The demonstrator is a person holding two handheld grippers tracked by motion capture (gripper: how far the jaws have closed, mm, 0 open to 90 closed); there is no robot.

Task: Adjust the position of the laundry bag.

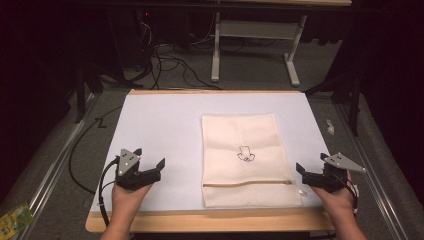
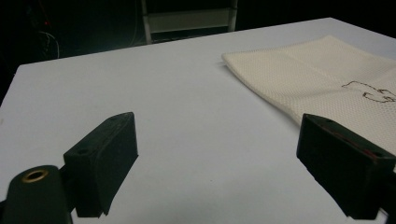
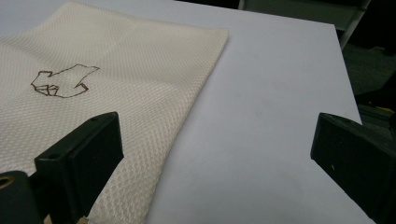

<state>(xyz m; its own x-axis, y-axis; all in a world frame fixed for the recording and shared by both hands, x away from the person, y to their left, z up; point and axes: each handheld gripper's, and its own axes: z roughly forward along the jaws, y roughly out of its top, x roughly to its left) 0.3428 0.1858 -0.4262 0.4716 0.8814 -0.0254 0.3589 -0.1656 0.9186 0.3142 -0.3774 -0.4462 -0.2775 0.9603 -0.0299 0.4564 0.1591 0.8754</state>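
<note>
Mesh bag (image 2: 327, 79) cut off at right edge

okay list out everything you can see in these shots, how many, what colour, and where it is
mesh bag: one, cream, zip near its front edge, small dark drawing in the middle, lying flat right of centre on the table
table: one, white top with wooden edge, centre
white frame: one, on the floor beyond the table
cables: several, black, on the floor beyond the table
packet: one, yellow-green, on the floor at lower left
left gripper: one, black, open, near the table's front left
right gripper: one, black, open, beside the bag's right edge
</note>
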